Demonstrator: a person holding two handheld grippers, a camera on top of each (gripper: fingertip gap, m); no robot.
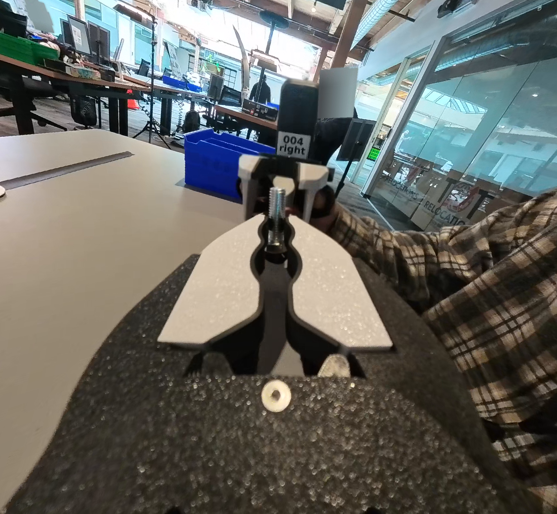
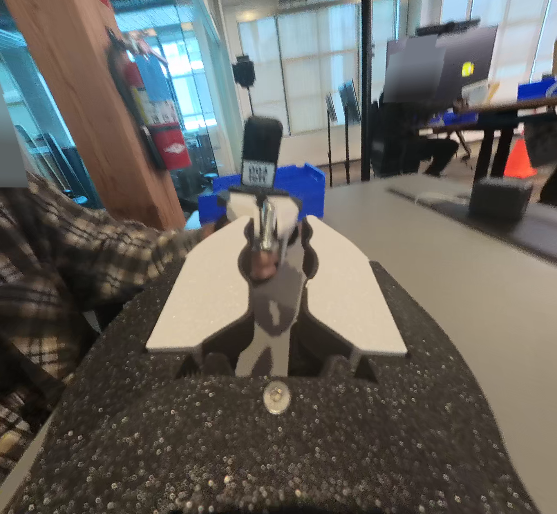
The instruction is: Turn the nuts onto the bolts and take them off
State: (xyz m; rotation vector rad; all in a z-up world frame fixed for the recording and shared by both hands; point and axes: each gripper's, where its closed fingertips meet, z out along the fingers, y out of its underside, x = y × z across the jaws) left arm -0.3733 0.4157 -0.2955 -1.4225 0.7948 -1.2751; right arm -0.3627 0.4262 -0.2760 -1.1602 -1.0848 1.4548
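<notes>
My left gripper (image 1: 276, 221) is shut on a silver bolt (image 1: 277, 208). It grips the bolt near the head, with the threaded end pointing away. My right gripper (image 1: 281, 198) faces it head-on, its white fingers (image 1: 310, 195) spread either side of the bolt's tip. In the blurred right wrist view, my right gripper (image 2: 277, 223) stands open, with the bolt (image 2: 266, 228) reaching in between its fingers from the left gripper (image 2: 263, 211) opposite. I cannot make out a nut. Both grippers are held above the grey table (image 1: 90, 228).
A blue bin (image 1: 211, 165) stands on the table just behind the grippers, also in the right wrist view (image 2: 304, 189). Plaid sleeves (image 1: 452, 288) (image 2: 75, 258) lie beside them. A dark grey block (image 2: 500, 201) sits on the table at the far right. A wooden post (image 2: 75, 77) stands beyond the table. Only a small space, under 4 cm, lies between the two pairs of fingers.
</notes>
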